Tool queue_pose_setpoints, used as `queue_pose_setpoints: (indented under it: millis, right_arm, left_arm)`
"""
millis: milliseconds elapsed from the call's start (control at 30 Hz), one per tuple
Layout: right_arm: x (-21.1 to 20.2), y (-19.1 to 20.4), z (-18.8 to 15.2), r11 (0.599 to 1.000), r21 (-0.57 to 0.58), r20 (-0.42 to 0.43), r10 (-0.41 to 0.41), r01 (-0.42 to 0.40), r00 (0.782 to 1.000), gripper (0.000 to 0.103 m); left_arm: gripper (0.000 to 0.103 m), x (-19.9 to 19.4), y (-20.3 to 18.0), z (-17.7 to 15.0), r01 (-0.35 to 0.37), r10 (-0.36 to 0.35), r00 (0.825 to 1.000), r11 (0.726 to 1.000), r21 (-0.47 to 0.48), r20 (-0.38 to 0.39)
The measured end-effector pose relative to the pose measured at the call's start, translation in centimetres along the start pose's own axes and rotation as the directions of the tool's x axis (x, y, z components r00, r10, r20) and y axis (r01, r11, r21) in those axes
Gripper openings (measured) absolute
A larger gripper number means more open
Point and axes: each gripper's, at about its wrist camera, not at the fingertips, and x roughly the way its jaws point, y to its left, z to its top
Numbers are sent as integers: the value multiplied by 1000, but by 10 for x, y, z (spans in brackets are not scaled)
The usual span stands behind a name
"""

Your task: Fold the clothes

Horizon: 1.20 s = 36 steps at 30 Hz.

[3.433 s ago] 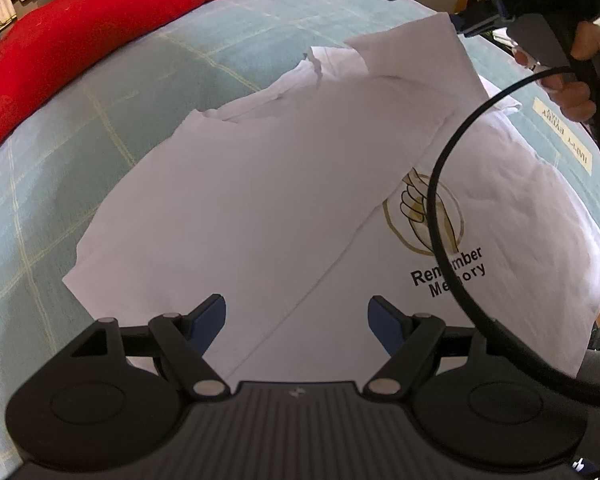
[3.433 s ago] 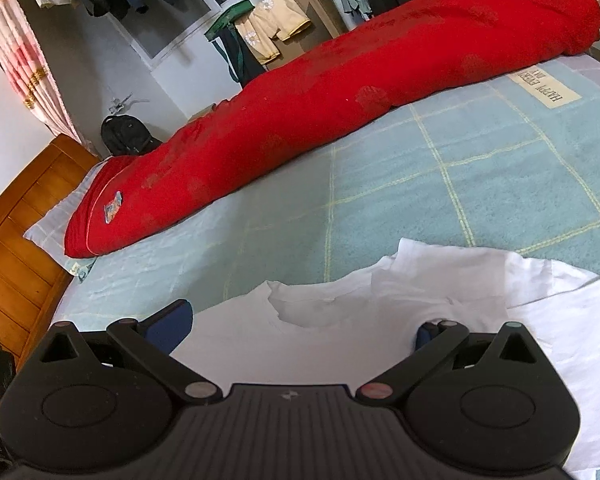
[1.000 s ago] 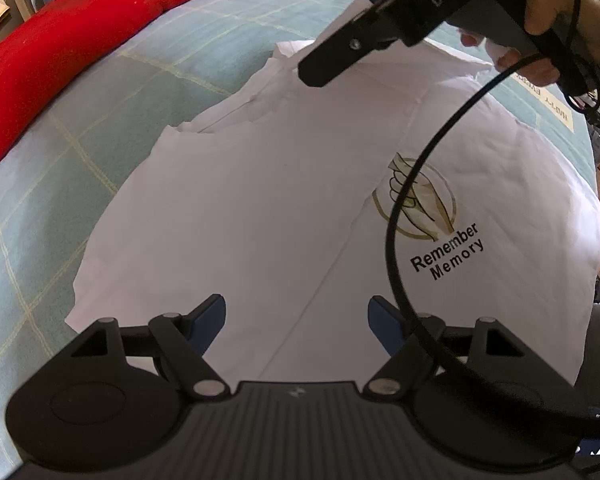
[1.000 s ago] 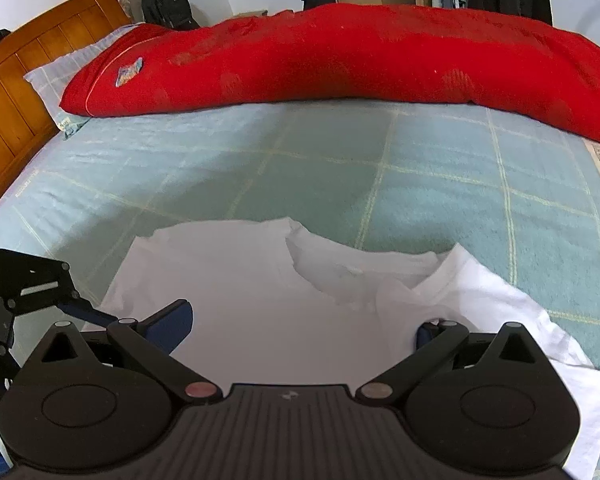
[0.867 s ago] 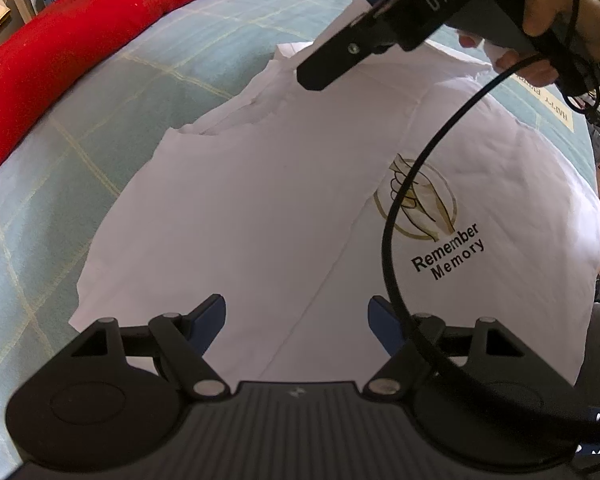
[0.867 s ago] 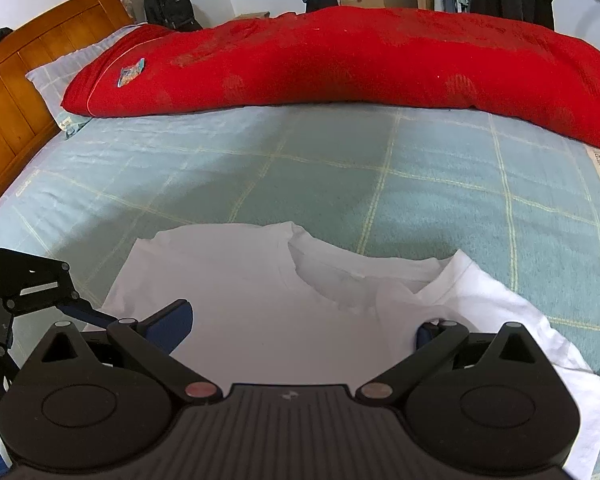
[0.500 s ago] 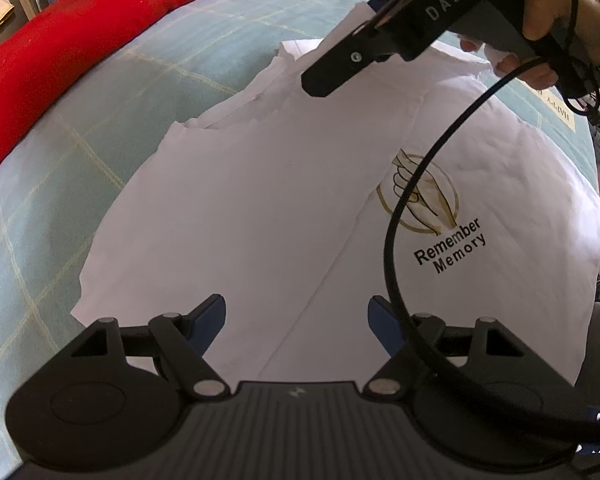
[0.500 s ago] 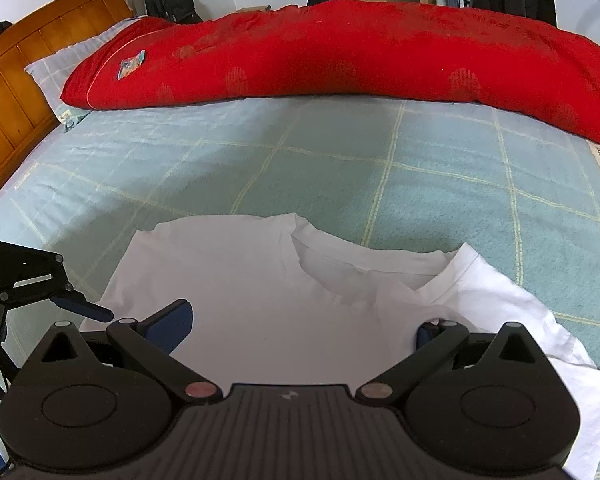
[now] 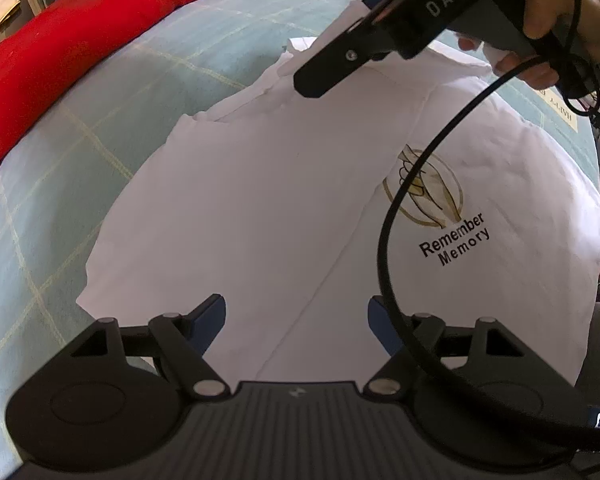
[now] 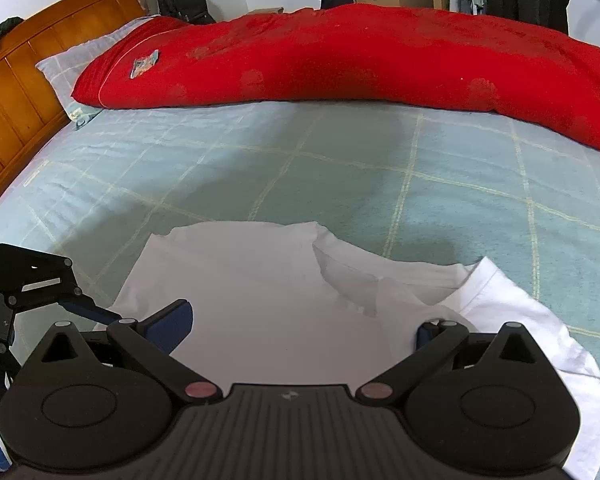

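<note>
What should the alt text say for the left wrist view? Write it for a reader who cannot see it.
A white T-shirt printed "Remember Memory" lies partly folded on a pale green checked bedspread. The open left gripper hovers over its near edge, while a hand holds the right gripper over the collar end. A red quilt lies behind.

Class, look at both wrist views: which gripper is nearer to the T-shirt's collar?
Right. The right gripper sits over the T-shirt just short of its collar; the left gripper hangs open at the hem end, far from it.
</note>
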Motion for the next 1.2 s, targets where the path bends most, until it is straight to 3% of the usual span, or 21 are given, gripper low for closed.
queue_pose_setpoints:
  millis: [833, 1200]
  right_arm:
    - [43, 25, 0, 995, -98, -109, -35, 25, 993, 103]
    - [46, 12, -14, 997, -57, -185, -67, 57, 980, 103]
  left_arm:
    - [79, 1, 6, -10, 3, -3, 1000, 1000, -25, -8]
    - [79, 2, 1, -6, 8, -8, 1000, 1000, -23, -10]
